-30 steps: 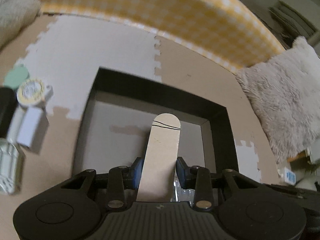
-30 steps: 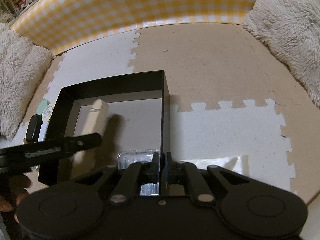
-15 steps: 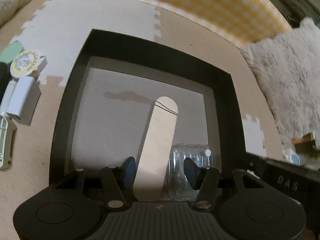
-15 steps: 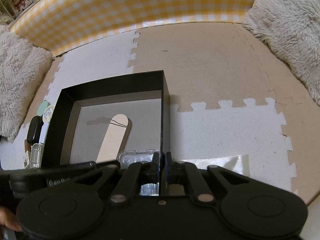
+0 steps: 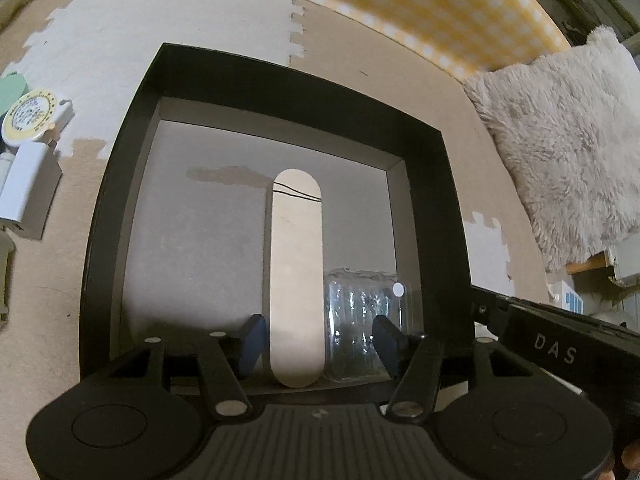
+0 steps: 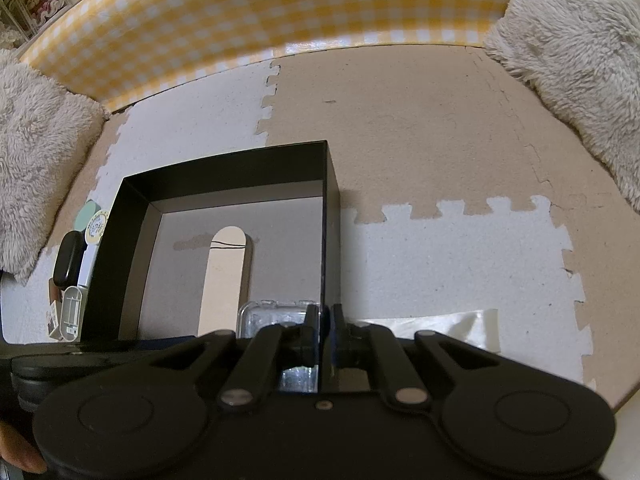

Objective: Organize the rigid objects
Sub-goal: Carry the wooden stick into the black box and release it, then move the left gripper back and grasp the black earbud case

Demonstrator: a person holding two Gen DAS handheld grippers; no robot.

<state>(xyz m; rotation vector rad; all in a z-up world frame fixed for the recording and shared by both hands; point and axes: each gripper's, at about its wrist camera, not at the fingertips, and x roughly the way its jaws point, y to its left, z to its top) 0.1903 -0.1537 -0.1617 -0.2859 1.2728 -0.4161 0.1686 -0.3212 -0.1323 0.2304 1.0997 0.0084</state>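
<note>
Wood lies flat on the grey floor of the black box (image 5: 256,66), a long round-ended stick (image 5: 296,280) pointing straight ahead from the left gripper (image 5: 318,340), whose blue-tipped fingers (image 5: 252,338) stand spread on either side of it without touching; released, I would say, with the stick set down on purpose. Just to the right of the stick, between it and the box's right wall, sits a clear plastic case (image 5: 362,320) with a small white dot, so the two are being packed side by side along the near edge. The right gripper (image 6: 320,336) is clenched on the right wall of the box (image 6: 332,240), its fingers closed tight over the thin black edge, most likely to keep the light box from sliding while the other hand loads it. Off to the left gripper's left, outside the box, a row of small items waits on the foam mat (image 5: 192,8): a round yellow-rimmed disc (image 5: 28,114) and a white block (image 5: 26,188) among them. Those look like the next things to bring in, and the open floor left of the stick has room for them.
</note>
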